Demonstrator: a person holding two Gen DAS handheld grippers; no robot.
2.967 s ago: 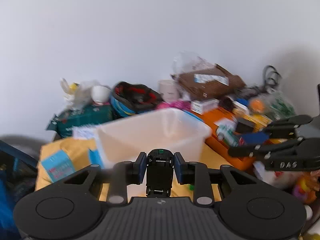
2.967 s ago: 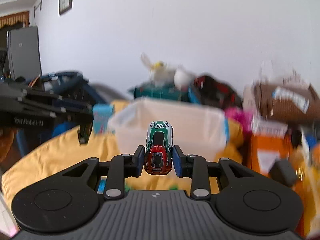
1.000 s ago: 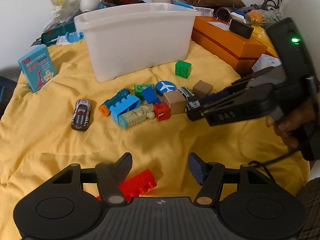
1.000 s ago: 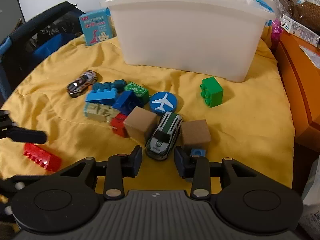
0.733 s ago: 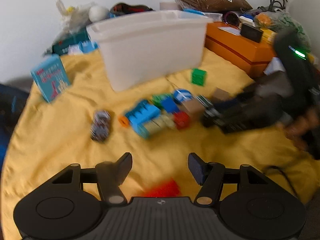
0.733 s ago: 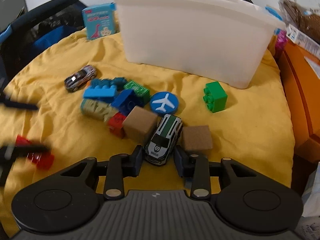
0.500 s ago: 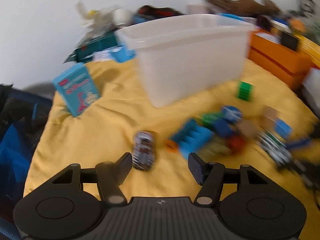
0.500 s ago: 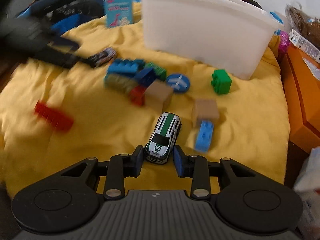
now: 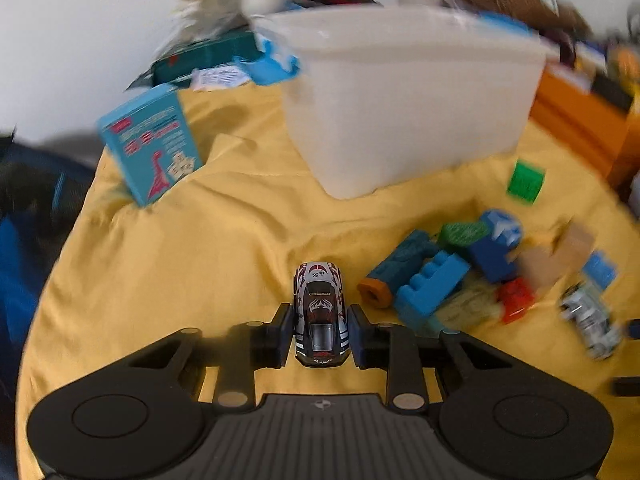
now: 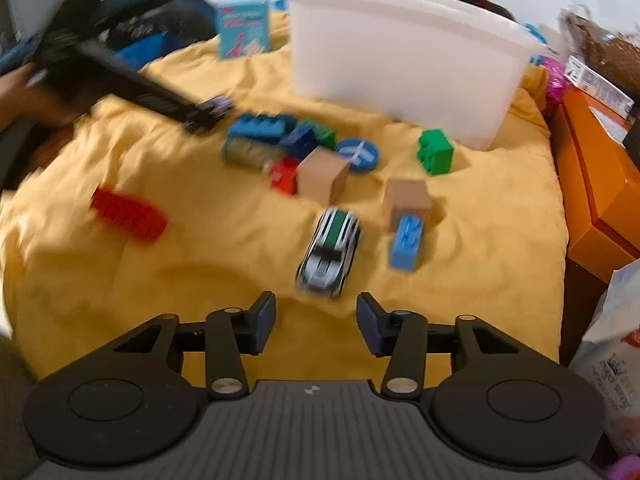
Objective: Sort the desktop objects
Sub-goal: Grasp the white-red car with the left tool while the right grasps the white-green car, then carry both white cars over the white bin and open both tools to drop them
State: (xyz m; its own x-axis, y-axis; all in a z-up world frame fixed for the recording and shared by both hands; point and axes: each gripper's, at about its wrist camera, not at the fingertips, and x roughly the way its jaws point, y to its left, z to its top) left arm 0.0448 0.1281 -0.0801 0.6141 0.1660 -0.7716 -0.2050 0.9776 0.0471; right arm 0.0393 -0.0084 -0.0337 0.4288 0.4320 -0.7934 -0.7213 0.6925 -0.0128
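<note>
- In the left wrist view, the left gripper (image 9: 319, 333) sat at lower centre with its two fingers closed against the sides of a black-and-white toy car (image 9: 319, 312), nose pointing away from the camera.
- That car was over the yellow cloth (image 9: 200, 264); whether its wheels touched the cloth could not be told.
- The white plastic bin (image 9: 404, 92) filled the upper centre and right of that view, with a blue card box (image 9: 152, 152) leaning at upper left.
- A heap of bricks lay at right, among them a light blue brick (image 9: 432, 284) and a green brick (image 9: 526, 182) nearer the bin; this area was blurred.
- In the right wrist view, the right gripper (image 10: 316, 322) was at lower centre, its fingers spread apart and holding nothing.
- A green-striped toy car (image 10: 330, 254) lay on the cloth just beyond and between those fingers, not touching them.
- To its right lay a small blue brick (image 10: 406, 242) against a tan cube (image 10: 408, 198); a second tan cube (image 10: 322, 176) stood above the car.
- A red brick (image 10: 128, 214) lay alone at left of that frame.
</note>
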